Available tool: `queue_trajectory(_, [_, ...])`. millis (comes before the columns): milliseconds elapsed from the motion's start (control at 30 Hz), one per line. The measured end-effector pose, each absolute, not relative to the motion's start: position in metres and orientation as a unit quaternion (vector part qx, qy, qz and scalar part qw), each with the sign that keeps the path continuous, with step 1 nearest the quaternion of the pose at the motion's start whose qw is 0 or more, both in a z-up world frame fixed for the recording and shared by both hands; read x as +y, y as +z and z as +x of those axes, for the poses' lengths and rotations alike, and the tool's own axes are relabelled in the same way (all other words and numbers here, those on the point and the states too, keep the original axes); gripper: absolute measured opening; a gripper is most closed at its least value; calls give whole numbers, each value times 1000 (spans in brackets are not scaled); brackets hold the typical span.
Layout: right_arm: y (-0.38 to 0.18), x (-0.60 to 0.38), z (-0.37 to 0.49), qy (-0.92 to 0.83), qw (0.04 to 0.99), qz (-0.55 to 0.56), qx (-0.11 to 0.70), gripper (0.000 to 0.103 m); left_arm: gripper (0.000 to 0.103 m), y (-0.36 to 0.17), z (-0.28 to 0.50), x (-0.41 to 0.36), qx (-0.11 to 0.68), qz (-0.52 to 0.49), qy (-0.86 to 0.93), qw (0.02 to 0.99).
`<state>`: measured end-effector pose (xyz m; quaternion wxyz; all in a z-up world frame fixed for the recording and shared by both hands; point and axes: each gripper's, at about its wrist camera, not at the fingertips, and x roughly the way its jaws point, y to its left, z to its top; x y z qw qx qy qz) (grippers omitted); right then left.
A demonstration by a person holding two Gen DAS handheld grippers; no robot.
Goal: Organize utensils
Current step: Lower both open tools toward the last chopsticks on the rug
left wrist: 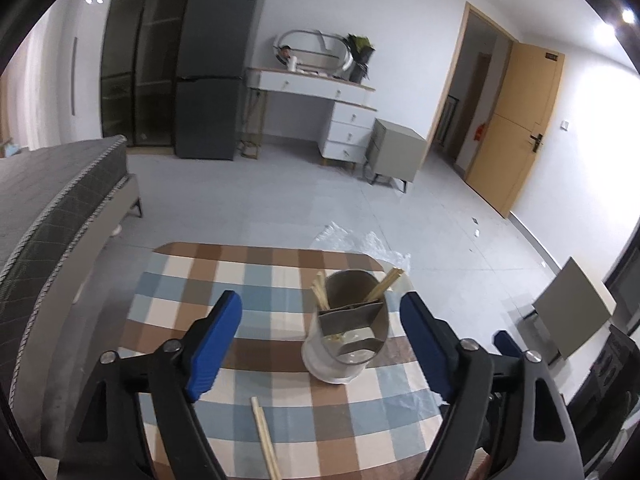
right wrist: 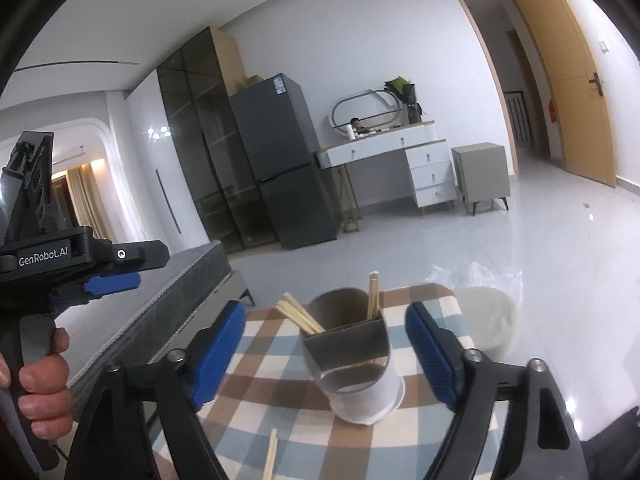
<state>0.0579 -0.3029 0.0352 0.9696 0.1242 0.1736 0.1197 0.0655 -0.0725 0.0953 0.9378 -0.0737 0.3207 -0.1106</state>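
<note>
The utensil holder (left wrist: 347, 332) stands upright on the checked tablecloth (left wrist: 224, 276), with wooden chopsticks (left wrist: 320, 292) leaning in its compartments. One more pair of chopsticks (left wrist: 266, 436) lies flat on the cloth, nearer the cameras. The left gripper (left wrist: 322, 348) and the right gripper (right wrist: 326, 350) both have the jaws wide apart and hold nothing.

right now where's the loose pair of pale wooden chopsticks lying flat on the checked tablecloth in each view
Left wrist view: loose pair of pale wooden chopsticks lies bottom centre, near side of the grey and white utensil holder.
Right wrist view: chopsticks at the bottom edge, left of centre, partly cut off.
Shared landmark: the utensil holder with chopsticks standing in it.
</note>
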Motion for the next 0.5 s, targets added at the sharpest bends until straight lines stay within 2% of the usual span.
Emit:
queue_trajectory(233, [36,-285,35,123,972,109,166,99,85,87,47,-52,307,-76,-76,946])
queue_trajectory(333, [35,-275,26,125,974,99,161,103,91,80,39,-44,301,-76,-61,949])
queue_trajectory(500, [28,-263,14,128,973,92,168,103,92,66,29,-36,299,-69,-44,951])
